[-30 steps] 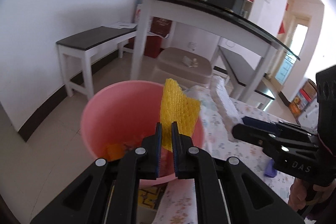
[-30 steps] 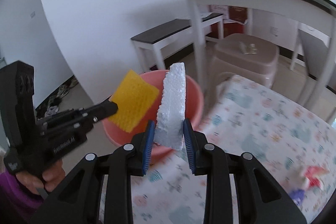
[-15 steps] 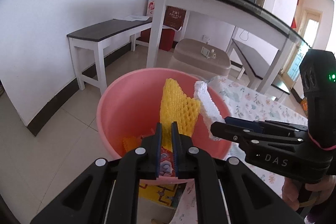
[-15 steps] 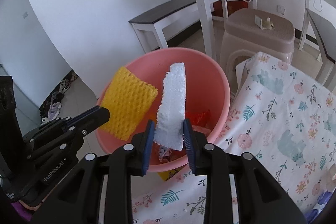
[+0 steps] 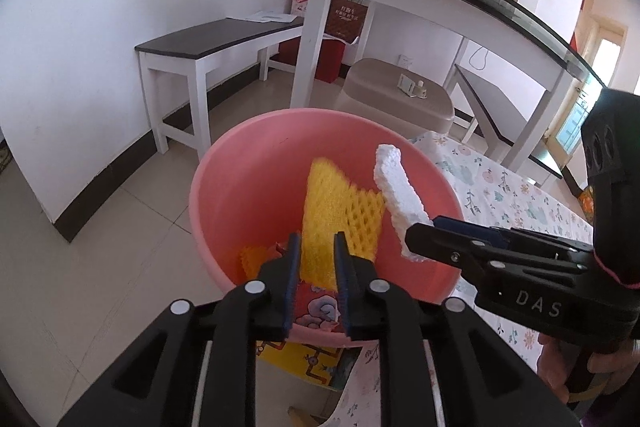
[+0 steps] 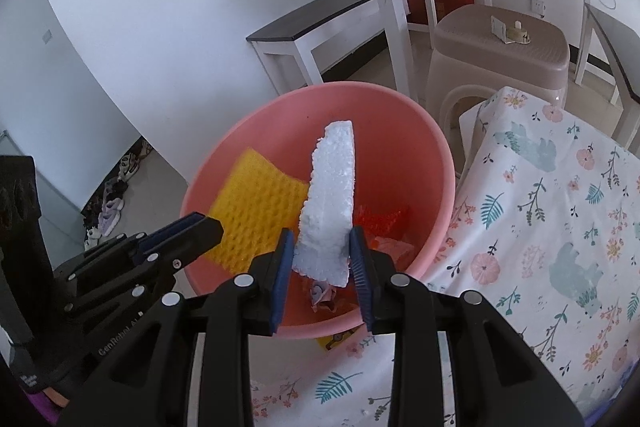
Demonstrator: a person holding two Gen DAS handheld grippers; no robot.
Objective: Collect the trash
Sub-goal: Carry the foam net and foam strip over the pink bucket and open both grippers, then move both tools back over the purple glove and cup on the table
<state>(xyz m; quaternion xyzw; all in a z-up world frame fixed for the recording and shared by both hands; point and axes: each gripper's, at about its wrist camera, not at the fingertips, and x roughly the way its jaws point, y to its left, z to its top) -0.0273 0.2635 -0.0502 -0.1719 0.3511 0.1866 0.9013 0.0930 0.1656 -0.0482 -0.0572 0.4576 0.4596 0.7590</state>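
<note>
The left claw is closed on a yellow foam net, its fingers a narrow gap apart with the net upright between them. The right claw clamps a white foam slab, tilted up. Both pieces hang over the pink bucket, which holds red and orange scraps. The floral-clothed worktop lies just beside the bucket
</note>
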